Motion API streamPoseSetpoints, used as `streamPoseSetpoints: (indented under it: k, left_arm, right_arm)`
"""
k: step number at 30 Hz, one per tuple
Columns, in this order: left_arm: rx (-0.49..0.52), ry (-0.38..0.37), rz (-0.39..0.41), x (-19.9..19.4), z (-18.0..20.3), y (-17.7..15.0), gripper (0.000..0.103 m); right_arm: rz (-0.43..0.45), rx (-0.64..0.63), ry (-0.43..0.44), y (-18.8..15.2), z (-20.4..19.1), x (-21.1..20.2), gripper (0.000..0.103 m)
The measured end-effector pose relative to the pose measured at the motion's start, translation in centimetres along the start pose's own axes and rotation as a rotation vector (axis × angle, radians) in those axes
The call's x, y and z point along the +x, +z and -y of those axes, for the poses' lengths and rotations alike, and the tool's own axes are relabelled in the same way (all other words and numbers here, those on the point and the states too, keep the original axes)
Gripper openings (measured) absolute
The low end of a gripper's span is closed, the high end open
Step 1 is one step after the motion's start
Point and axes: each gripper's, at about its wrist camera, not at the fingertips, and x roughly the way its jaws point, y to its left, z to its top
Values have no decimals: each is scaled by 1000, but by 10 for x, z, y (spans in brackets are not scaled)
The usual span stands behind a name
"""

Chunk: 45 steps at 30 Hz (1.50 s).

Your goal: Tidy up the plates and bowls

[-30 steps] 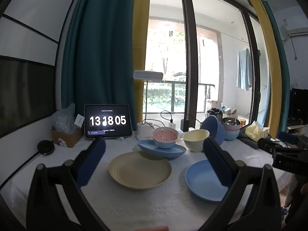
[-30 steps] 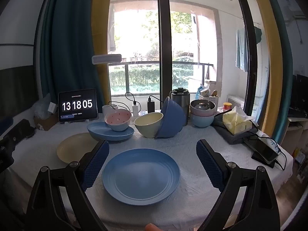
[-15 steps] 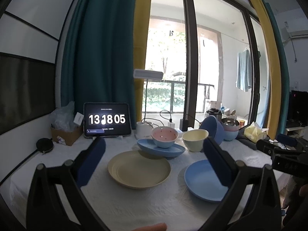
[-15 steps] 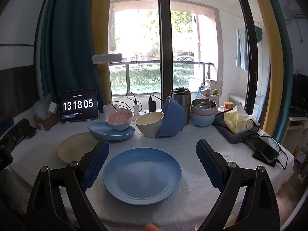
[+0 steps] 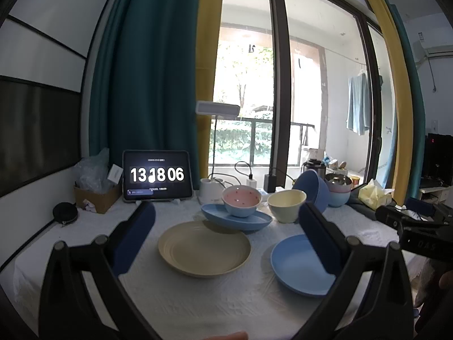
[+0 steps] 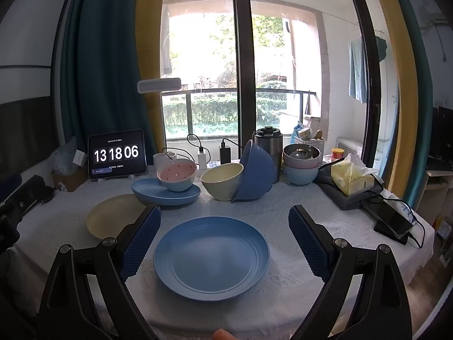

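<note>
A cream plate (image 5: 204,248) lies on the white tablecloth between the fingers of my left gripper (image 5: 226,235), which is open and empty above the near table. A blue plate (image 6: 211,257) lies between the fingers of my right gripper (image 6: 225,236), also open and empty. Behind them a pink-lined bowl (image 6: 177,176) sits in a blue dish (image 6: 165,192). A cream bowl (image 6: 223,180) stands beside a blue bowl (image 6: 256,172) tipped on its side against it. The same blue plate (image 5: 300,265) shows right of the cream plate in the left wrist view.
A tablet clock (image 6: 117,154) stands at the back left, with chargers and cables behind the bowls. Stacked bowls (image 6: 300,164), a steel canister (image 6: 267,144), a tissue pack (image 6: 352,180) and a phone (image 6: 392,221) fill the right side. A cardboard box (image 5: 97,195) sits far left.
Both grippers stay open and nearly still; the views shift only slightly. The clock changed from 13 18 05 to 13 18 06.
</note>
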Motion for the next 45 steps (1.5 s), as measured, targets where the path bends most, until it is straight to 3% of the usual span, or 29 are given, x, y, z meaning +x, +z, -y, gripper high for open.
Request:
streamPoseSetpoints:
  k: [18,28,38,45]
  left_arm:
    - [-4,5,-11,6,-4,-3,102]
    - [9,77,-19,28,-31,-3,102]
    - [-35,148,-135,69,-76,-14,102]
    - [-63,137,-229,109,-104,-27,102]
  right_arm:
    - [-13,-3,13,-3,-1,6,94]
    - [-38,-23,46,-3,-12,27,94]
    - [-107,-61,127,0,-47,73,94]
    - [-146,-65,170,1,-74,110,94]
